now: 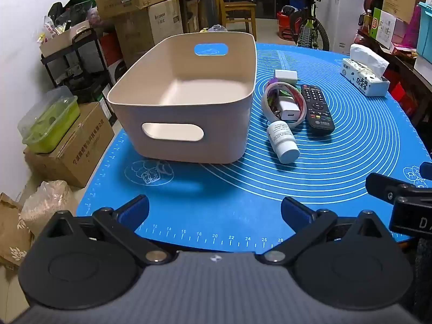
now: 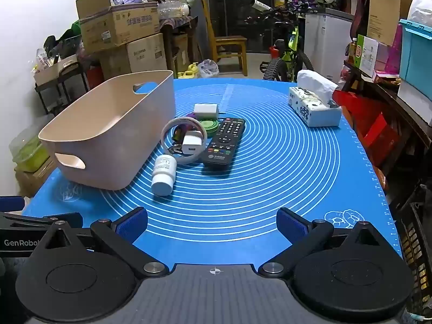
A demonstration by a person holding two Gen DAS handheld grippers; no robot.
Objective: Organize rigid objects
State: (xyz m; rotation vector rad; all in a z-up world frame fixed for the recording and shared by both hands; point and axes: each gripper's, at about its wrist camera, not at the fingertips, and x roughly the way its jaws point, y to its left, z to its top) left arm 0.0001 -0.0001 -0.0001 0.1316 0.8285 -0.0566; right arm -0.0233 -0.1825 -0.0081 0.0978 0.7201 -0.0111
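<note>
An empty beige bin (image 1: 189,135) (image 2: 113,145) stands on the left of the blue mat (image 1: 351,167) (image 2: 283,167). Right of it lie a white pill bottle (image 1: 283,143) (image 2: 163,174), a white charger (image 1: 289,109) (image 2: 191,141) inside a tape roll (image 1: 270,91) (image 2: 172,127), a black remote (image 1: 317,109) (image 2: 224,140), a white block (image 1: 285,76) (image 2: 206,110) and a green round lid (image 2: 209,124). My left gripper (image 1: 214,210) is open and empty at the mat's near edge. My right gripper (image 2: 212,222) is open and empty, also near the front edge; it shows in the left wrist view (image 1: 399,197).
A tissue box (image 1: 364,77) (image 2: 314,106) sits at the mat's far right. Cardboard boxes (image 1: 140,5), a black cart (image 1: 78,62) and a green container (image 1: 50,121) stand left of the table. A chair (image 2: 229,40), a bicycle (image 2: 286,54) and shelves (image 2: 391,94) stand behind and right.
</note>
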